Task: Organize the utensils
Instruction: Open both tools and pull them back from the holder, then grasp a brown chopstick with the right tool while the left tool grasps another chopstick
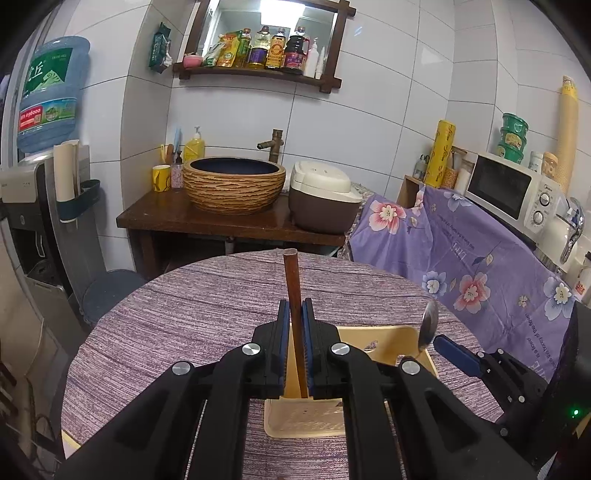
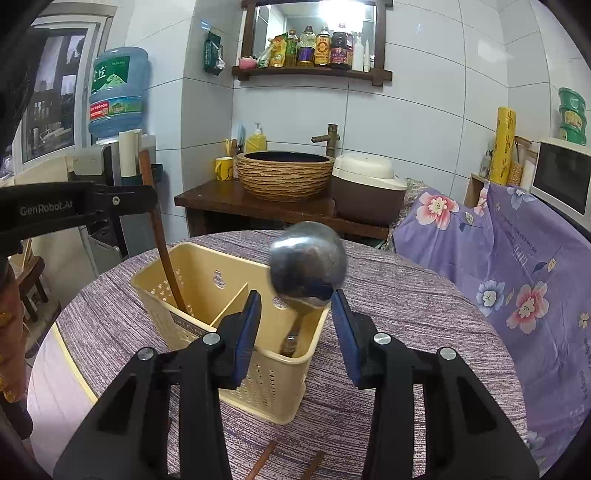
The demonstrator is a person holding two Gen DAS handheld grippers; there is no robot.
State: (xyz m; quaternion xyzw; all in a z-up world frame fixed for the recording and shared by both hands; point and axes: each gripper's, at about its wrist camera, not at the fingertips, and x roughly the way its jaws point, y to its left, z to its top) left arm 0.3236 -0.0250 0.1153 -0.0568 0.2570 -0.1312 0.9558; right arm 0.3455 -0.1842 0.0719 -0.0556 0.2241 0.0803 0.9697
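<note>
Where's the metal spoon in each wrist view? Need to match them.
Left wrist: spoon sits at the right, only its bowl showing above the far right corner of the yellow caddy.
Right wrist: spoon is centre frame, bowl up, handle standing in the caddy's right compartment, between the open right gripper fingers.
Shared landmark: the yellow caddy.

The room is evenly bright. A strong white glare sits in the mirror (image 1: 266, 29) above the shelf. The spoon (image 2: 306, 269) looks blurred. Tile lines bend and corners go black toward the edges.
</note>
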